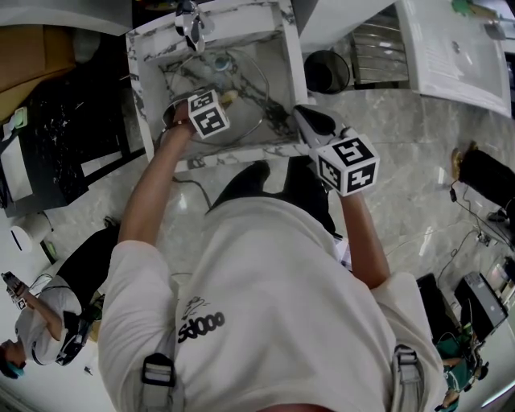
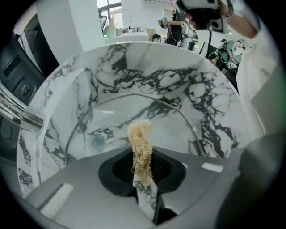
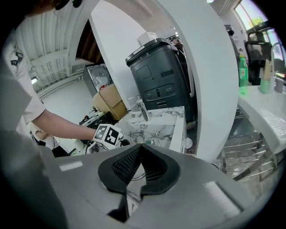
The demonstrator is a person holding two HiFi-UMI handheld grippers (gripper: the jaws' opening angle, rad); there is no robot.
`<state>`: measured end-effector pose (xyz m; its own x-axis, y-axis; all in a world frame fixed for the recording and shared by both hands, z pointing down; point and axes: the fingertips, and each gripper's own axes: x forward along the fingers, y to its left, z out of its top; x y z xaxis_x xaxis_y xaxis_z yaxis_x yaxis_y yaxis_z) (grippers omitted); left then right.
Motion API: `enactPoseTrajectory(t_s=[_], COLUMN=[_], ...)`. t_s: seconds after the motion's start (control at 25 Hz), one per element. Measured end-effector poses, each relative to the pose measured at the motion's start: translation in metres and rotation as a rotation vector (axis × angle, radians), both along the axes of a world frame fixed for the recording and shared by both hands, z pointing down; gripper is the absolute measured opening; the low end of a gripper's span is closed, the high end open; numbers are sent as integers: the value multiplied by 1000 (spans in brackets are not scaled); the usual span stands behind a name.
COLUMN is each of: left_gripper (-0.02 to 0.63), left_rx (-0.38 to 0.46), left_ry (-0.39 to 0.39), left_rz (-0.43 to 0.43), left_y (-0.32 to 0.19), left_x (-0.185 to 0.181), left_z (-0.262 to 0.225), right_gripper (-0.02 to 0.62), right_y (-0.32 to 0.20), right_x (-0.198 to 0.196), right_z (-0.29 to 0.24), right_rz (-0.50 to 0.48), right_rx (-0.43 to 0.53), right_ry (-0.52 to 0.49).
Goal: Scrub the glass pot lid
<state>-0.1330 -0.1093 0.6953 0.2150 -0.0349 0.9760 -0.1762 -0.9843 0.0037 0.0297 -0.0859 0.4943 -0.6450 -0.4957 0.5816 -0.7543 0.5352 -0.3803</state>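
The glass pot lid [image 1: 221,100] lies tilted inside the marble sink [image 1: 291,72]; its metal rim [image 2: 134,95] arcs across the basin in the left gripper view. My left gripper [image 1: 221,103] is down in the sink over the lid, shut on a beige loofah scrubber [image 2: 141,150] whose tuft [image 1: 230,98] sticks out past the jaws toward the glass. My right gripper [image 1: 299,114] hovers over the sink's front right corner, beside the lid and apart from it. Its jaw tips [image 3: 140,147] meet with nothing between them. The sink [image 3: 167,127] lies ahead of it.
A chrome faucet [image 1: 191,22] stands at the sink's back edge and shows at the left [image 2: 20,117]. A dark round bin [image 1: 326,71] and a wire rack [image 1: 378,52] sit right of the sink. A black appliance [image 3: 161,80] stands behind it. Another person [image 1: 36,322] is at lower left.
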Motion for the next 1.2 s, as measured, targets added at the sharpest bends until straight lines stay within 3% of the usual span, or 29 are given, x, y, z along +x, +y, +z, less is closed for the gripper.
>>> enactPoseTrajectory(t_s=[0.44,0.64,0.8,1.04,1.2], left_gripper=[51,52,55,55,52], left_rx=[-187,-403,-530,-559,-557], left_ry=[42,98,147,138,201], left_rz=[1,-96,-106,-47,-85], left_y=[56,78,98,102,96], left_x=[-6,4,24,40,45], left_z=[0,-10,-11,-18,-31], right_gripper=[3,3,3,3,3], right_y=[8,13,15,14,20], right_x=[-14,-11,4,20,33], right_z=[-10,-18,-19,-32,-39], right_rz=[-23,-6,29,53,68], right_rx=[24,39,39,72,78], right_ry=[-11,-11,4,40,74])
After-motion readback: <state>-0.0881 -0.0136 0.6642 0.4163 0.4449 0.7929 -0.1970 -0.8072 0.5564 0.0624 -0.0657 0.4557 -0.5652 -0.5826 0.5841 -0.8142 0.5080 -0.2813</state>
